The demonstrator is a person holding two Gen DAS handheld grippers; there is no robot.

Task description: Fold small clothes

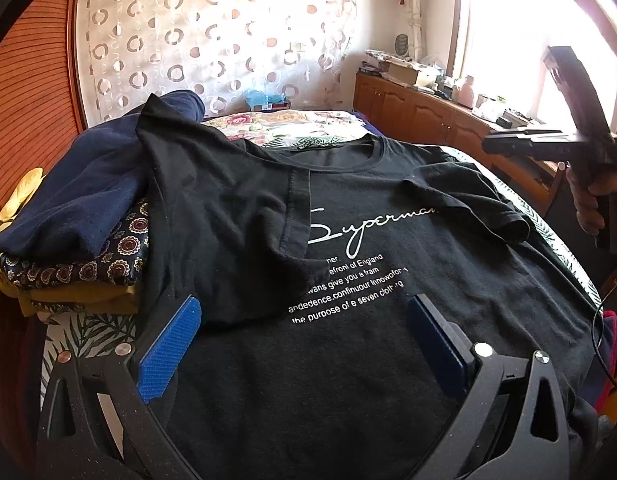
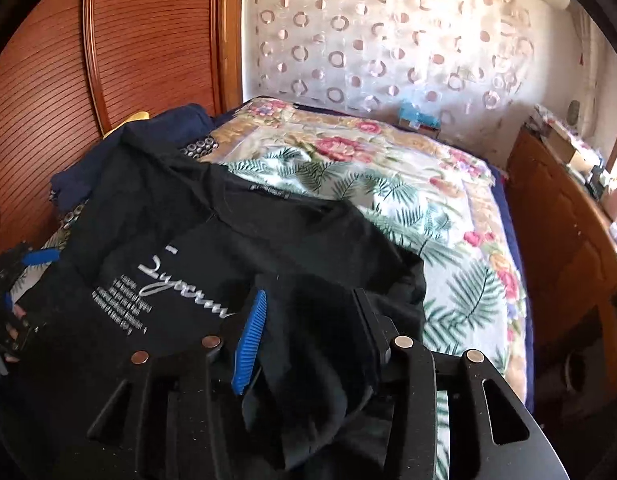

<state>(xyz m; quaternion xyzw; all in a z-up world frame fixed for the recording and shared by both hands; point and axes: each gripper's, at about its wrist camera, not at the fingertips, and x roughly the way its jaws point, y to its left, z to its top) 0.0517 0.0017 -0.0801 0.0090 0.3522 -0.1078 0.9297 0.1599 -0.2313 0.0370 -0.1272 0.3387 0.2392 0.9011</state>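
A black T-shirt (image 1: 348, 360) with white "Superman" print lies face up on the bed. Its left side and sleeve (image 1: 228, 208) are folded over the front and cover part of the print. The right sleeve (image 1: 488, 216) is folded inward. My left gripper (image 1: 304, 304) hovers open over the shirt's lower front, blue pads wide apart. My right gripper (image 1: 488, 146), held by a hand (image 1: 588, 204), is raised off the shirt's right side. In the right wrist view the right gripper (image 2: 310, 296) is open, with loose black shirt cloth (image 2: 316, 360) showing between its fingers.
A stack of folded clothes sits at the left: a navy garment (image 1: 80, 200) on a patterned cloth (image 1: 88, 264). The floral bedcover (image 2: 428, 200) spreads beyond the shirt. A wooden cabinet (image 1: 408, 108) runs along the right, a slatted wooden wardrobe (image 1: 32, 100) along the left.
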